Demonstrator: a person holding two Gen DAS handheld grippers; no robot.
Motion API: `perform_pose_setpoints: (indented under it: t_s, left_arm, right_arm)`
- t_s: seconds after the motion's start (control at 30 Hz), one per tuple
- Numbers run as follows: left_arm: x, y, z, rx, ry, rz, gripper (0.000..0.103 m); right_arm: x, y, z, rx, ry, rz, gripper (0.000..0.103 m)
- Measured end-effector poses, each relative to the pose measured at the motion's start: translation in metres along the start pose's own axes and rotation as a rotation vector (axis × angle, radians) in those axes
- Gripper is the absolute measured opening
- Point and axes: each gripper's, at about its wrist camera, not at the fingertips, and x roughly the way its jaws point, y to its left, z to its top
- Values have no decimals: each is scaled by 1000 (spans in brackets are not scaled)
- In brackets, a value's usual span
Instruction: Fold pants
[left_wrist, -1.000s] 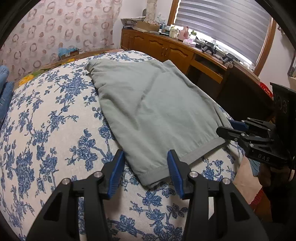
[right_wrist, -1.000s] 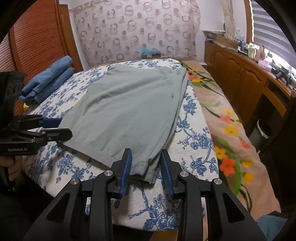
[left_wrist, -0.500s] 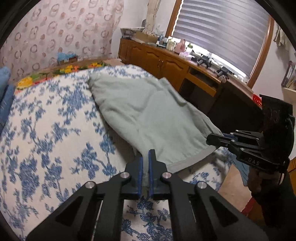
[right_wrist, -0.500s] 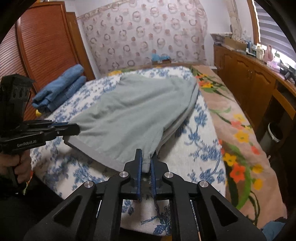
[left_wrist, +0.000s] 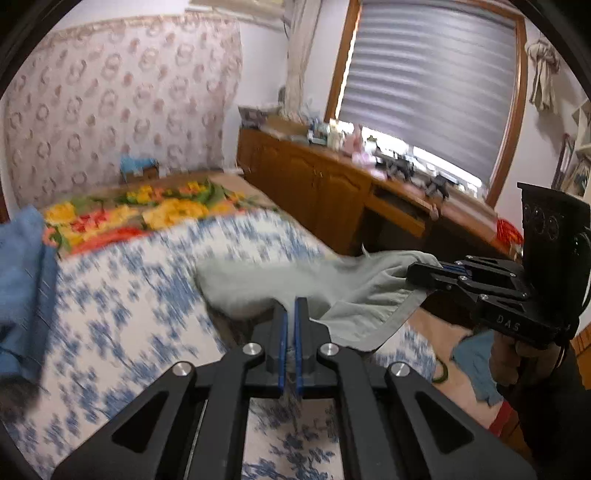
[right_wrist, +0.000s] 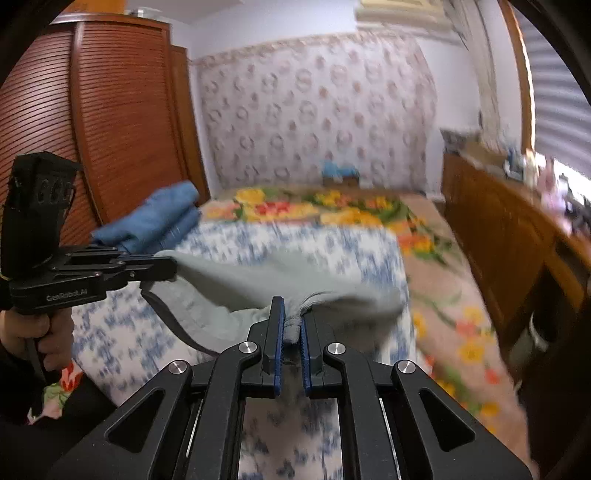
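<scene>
Left wrist view: left hand-held gripper (left_wrist: 290, 325) and right hand-held gripper (right_wrist: 291, 325) each clamp the green pants (left_wrist: 354, 295) hem above the bed (left_wrist: 129, 314).

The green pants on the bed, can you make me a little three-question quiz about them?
1. True or false: both grippers are clamped on the grey-green pants.
2. What lies folded beside the wooden wardrobe? A) blue jeans B) a red towel C) a pillow
3. Fill in: the bedspread has a ____ flower print.

Key: 1 true: left gripper and right gripper each pinch the hem. 2 A, the blue jeans. 3 blue.
</scene>
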Motion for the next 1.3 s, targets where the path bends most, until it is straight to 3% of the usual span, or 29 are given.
perform_pose_setpoints:
  t_s: [0.23,0.57,0.67,0.73,0.83,1.1,1.3]
  left_arm:
    - [-38,29,60,5,-93,72,0]
    - [-30,115,148,-13,-138,253,0]
    - [-35,125,152,-34,-153,257,0]
    - [-35,128,137,-38,-138,261,0]
    - [-26,133,98,-60,-85,249,0]
    - [9,120,-26,-127,79,203,0]
    - [14,103,-69,-145,127,189,0]
  right_arm:
    - [10,23,79,-80,-68,50,5]
    - [97,33,185,-79,-75,63,5]
    - [101,38,195,-76,-95,77,5]
    - [103,41,196,-74,-85,87,5]
    - [116,47,172,-101,-17,81,5]
    - [133,51,56,-135,180,124,5]
    - [128,58,-3,-121,252,144,5]
